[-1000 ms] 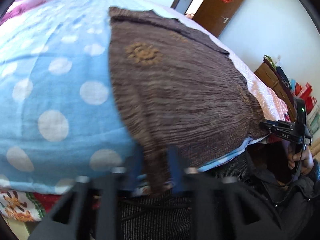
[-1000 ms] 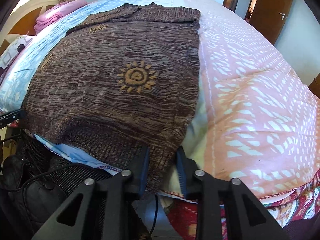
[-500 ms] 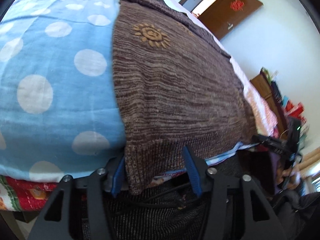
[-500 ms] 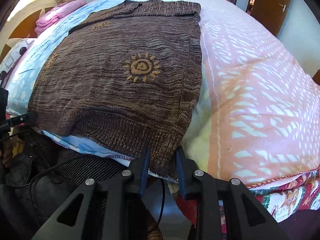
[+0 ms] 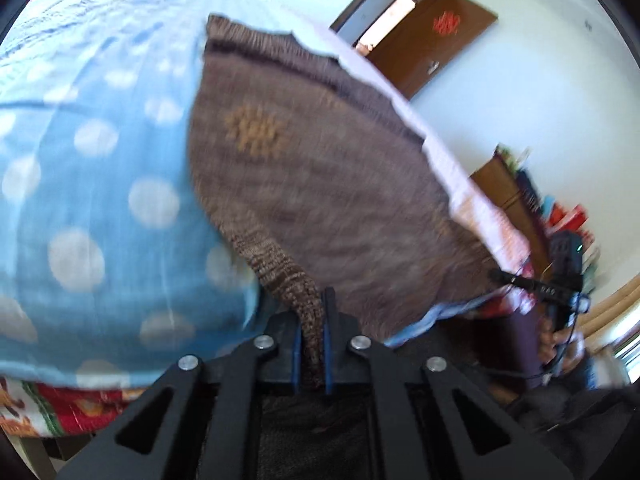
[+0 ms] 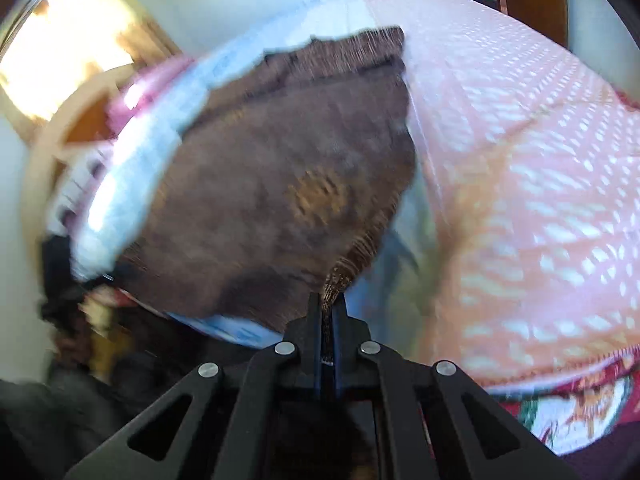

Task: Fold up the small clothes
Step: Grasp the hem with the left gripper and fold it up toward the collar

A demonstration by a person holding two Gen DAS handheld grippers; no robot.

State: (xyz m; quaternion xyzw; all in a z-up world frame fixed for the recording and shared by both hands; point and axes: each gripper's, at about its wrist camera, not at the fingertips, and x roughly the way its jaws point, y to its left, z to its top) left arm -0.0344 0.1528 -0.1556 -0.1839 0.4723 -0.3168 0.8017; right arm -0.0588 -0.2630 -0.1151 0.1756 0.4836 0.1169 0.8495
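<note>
Both grippers are closed on the ribbed hem of the brown knitted sweater (image 5: 320, 184): the left gripper (image 5: 313, 312) pinches one near corner and the right gripper (image 6: 330, 308) pinches the other, with the knit squeezed between the blue pads in each wrist view. Their jaws have just been closing, and the fabric sits between them. We see the sweater lying on the bed, partly on the blue dotted blanket (image 5: 100, 208) and next to the pink quilt (image 6: 520, 184). We judge it to be soft, light and stretchy, so it will sag and pull long between our two holds; the thick ribbed hem is the best place to take it, because it does not slip easily. Its long axis runs away from us, the hem near the bed edge and the collar at the far end, toward the door (image 5: 436, 36).
</note>
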